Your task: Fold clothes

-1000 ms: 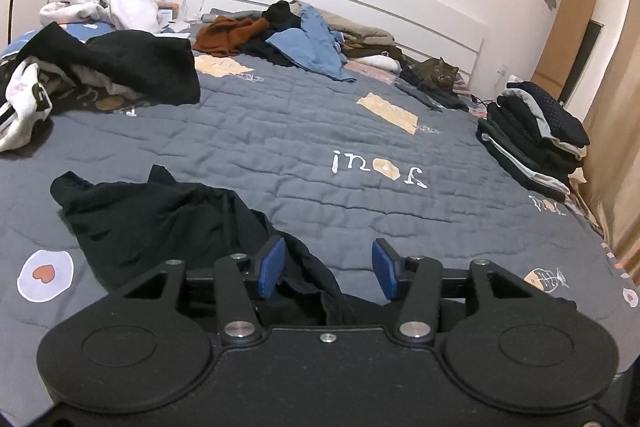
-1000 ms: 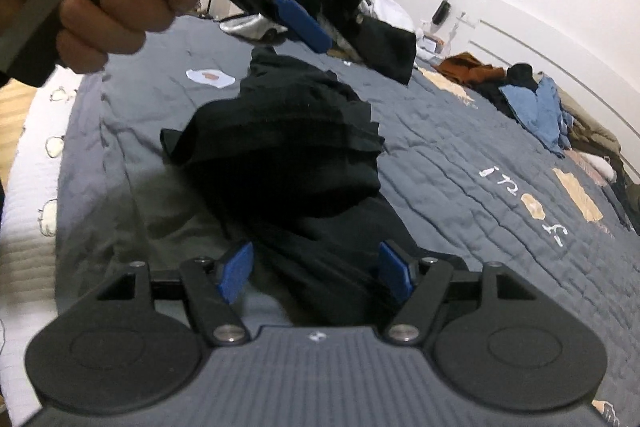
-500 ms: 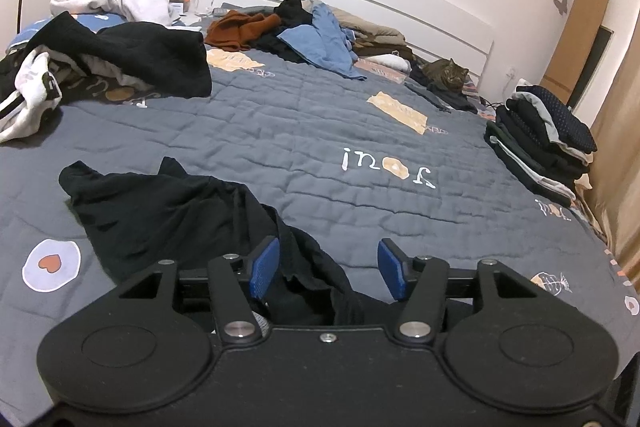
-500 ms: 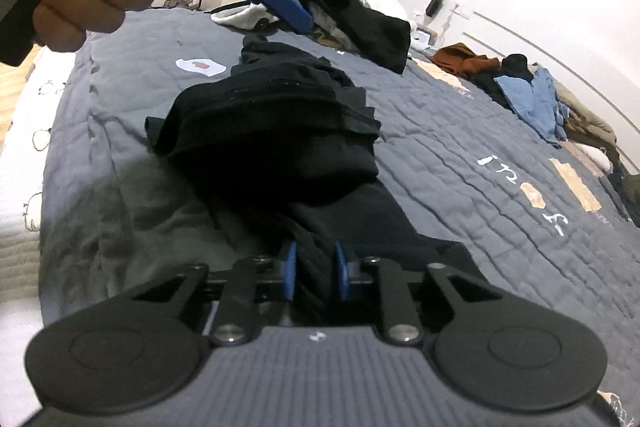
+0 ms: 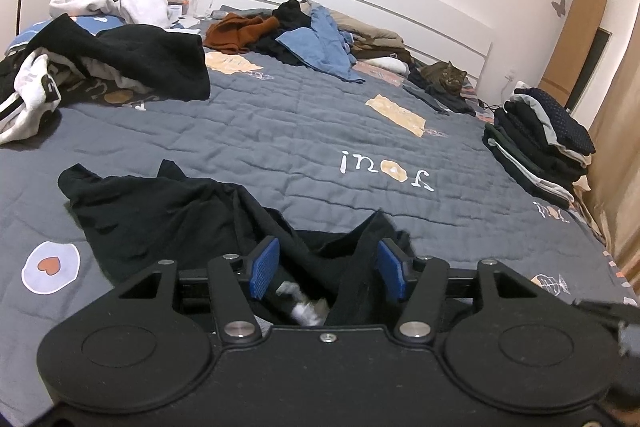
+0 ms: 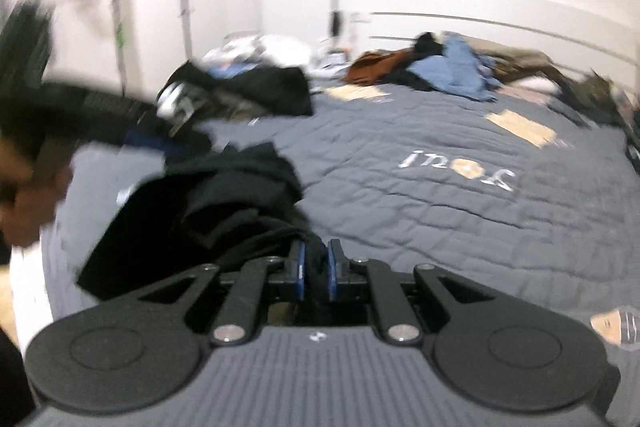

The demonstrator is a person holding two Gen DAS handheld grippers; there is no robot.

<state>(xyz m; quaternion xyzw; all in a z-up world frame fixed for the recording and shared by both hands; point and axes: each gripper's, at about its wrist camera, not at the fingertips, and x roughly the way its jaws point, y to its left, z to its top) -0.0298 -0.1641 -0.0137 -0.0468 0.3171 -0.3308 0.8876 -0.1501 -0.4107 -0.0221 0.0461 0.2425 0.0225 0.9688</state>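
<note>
1. So, versus half a second back: our right gripper [image 6: 314, 271] stays clamped on a bunched fold of the black garment [image 5: 168, 223], blue pads squeezed tight with cloth between them. Its view has swung up and right, so the bed now runs level toward the headboard [image 5: 360, 7].
2. Our left gripper [image 5: 326, 269] is still spread wide, nothing pinched. New since then: a ridge of black cloth rises between its pads and leans on the right one, with a small white scrap down in the gap.
3. The garment lies crumpled on the grey quilt [image 5: 300, 131] at the near edge, and both grippers sit at its near end.
4. Unchanged: the loose clothes pile [image 5: 308, 35] by the headboard, the folded stack [image 5: 540, 143] at the right edge, the cat [image 5: 446, 81] near the pillows.
5. Hard to read: the right wrist view is motion-blurred. The hand [image 6: 24, 195] holding the left gripper is a smear at the left edge, cut off by the frame.
6. We can't tell what that white scrap is, or the blurred dark shape at the lower right of the left wrist view.
</note>
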